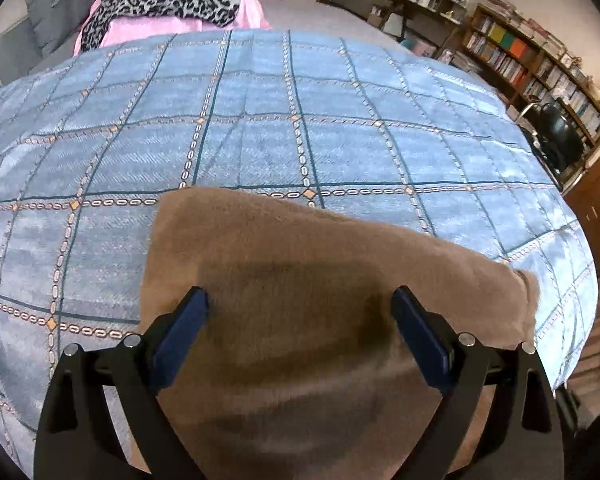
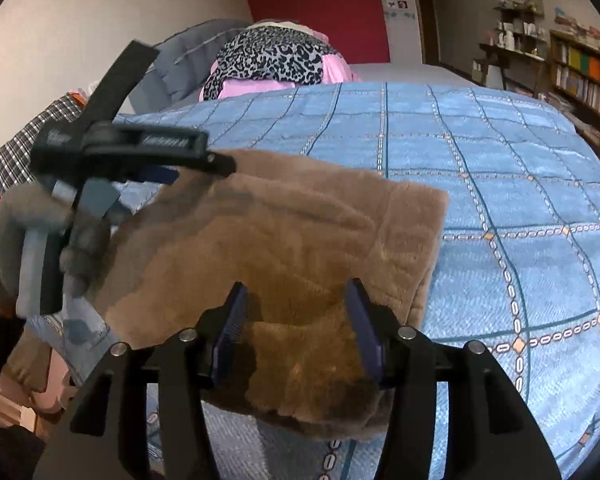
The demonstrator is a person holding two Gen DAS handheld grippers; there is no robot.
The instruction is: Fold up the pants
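Note:
The brown fleece pants (image 1: 308, 280) lie folded into a rough rectangle on the blue checked bedspread (image 1: 260, 120), at its near edge. My left gripper (image 1: 300, 300) hovers over them with its jaws wide open and nothing pinched. In the right wrist view the pants (image 2: 300, 232) hang a little over the bed's edge. My right gripper (image 2: 296, 298) stands half open, straddling a raised fold of the near edge, and its pads (image 2: 360, 320) do not visibly press it. A gloved hand (image 2: 28, 224) holds the left gripper (image 2: 180, 170), blurred, above the pants' far left corner.
A leopard-print garment (image 2: 272, 60) on pink cloth (image 2: 244, 88) lies at the far end of the bed beside a grey padded quilt (image 2: 188, 48). A checked garment (image 2: 32, 132) lies at the left. Bookshelves (image 1: 540, 64) and a black chair (image 1: 560, 136) stand to the right.

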